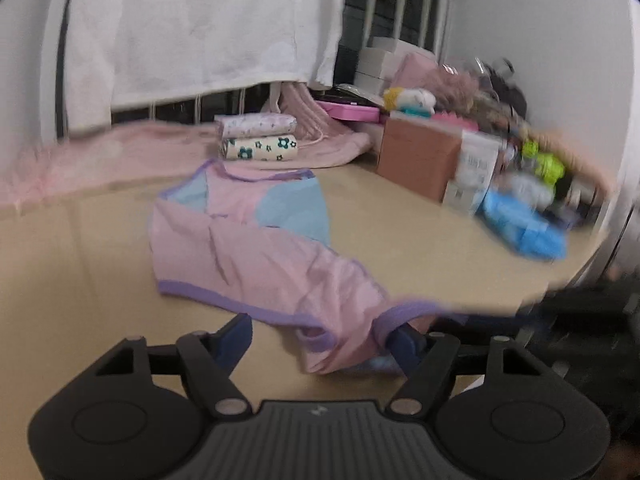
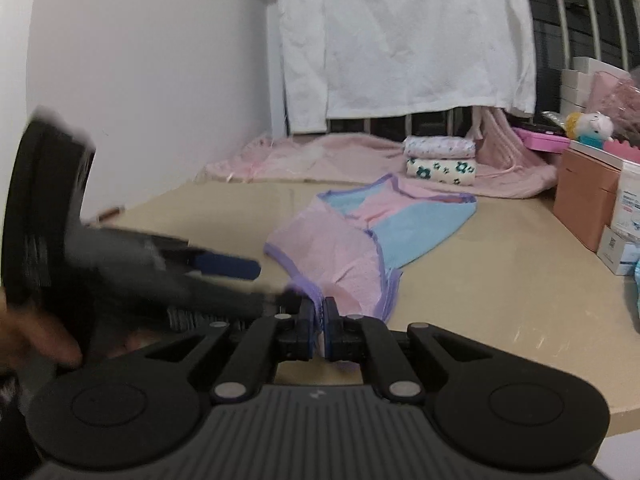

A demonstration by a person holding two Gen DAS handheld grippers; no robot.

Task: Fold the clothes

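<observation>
One pink garment (image 1: 256, 256), two folded bundles (image 1: 258, 138), two claws.

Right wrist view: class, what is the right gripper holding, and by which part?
The right gripper is shut on the pink garment, pinching its purple-trimmed near edge.

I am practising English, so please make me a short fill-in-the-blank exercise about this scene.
1. The right hand-held gripper is ___ on the purple hem of the pink garment.
2. The left hand-held gripper has its jaws ___.
3. Two folded cloths lie one on top of the other ___ the garment.
4. The brown box stands to the ___ of them.

Missing words: shut; open; behind; right
</observation>
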